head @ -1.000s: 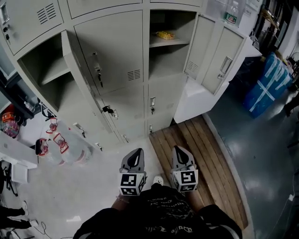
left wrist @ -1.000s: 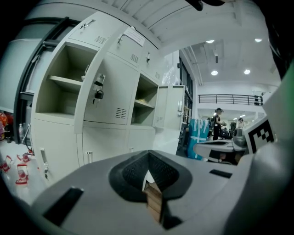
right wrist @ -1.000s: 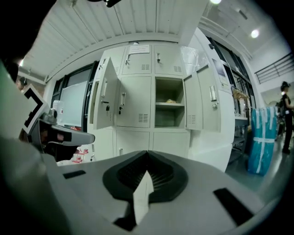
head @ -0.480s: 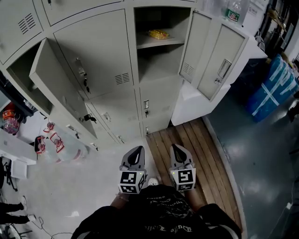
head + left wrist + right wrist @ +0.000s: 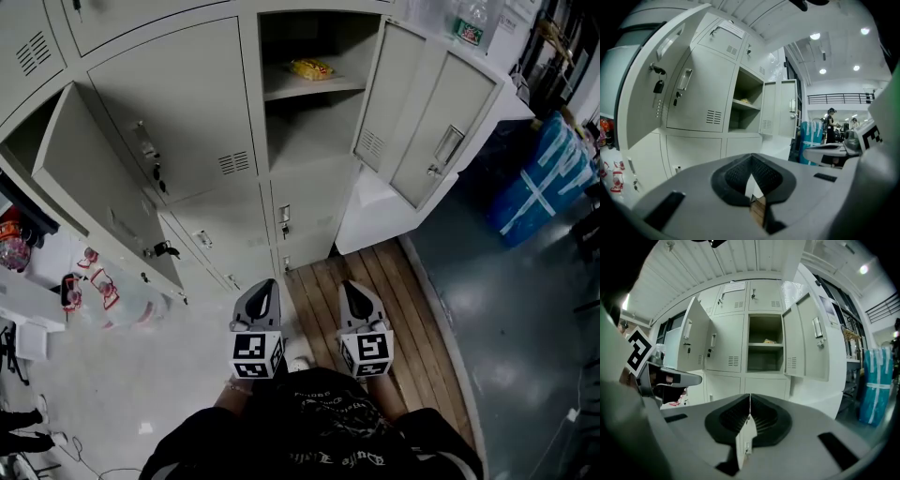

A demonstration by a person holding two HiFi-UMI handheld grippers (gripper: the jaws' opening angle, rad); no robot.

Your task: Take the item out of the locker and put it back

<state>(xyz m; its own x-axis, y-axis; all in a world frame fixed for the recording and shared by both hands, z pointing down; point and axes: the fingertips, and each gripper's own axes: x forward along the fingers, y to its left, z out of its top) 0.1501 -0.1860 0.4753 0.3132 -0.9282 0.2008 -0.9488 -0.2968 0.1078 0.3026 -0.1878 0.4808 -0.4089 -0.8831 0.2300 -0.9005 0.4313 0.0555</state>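
A yellow packet (image 5: pixel 310 67) lies on the upper shelf of the open locker (image 5: pixel 309 141); it also shows small in the left gripper view (image 5: pixel 744 101) and the right gripper view (image 5: pixel 768 340). The locker's door (image 5: pixel 422 112) swings out to the right. My left gripper (image 5: pixel 260 302) and right gripper (image 5: pixel 357 300) hang side by side low in front of my body, well short of the locker. Both are shut with nothing between the pads, as the left (image 5: pixel 751 161) and right (image 5: pixel 750 401) gripper views confirm.
Another locker door (image 5: pixel 94 178) stands open at the left, keys hanging from its lock (image 5: pixel 155 173). A wooden floor platform (image 5: pixel 375 281) lies under my right gripper. Water bottles (image 5: pixel 103 295) sit on the floor at left, and a blue wrapped bundle (image 5: pixel 544 183) stands at right.
The lockers have slid leftward in the head view as I turned toward the open locker. Both grippers stayed shut and shifted slightly left.
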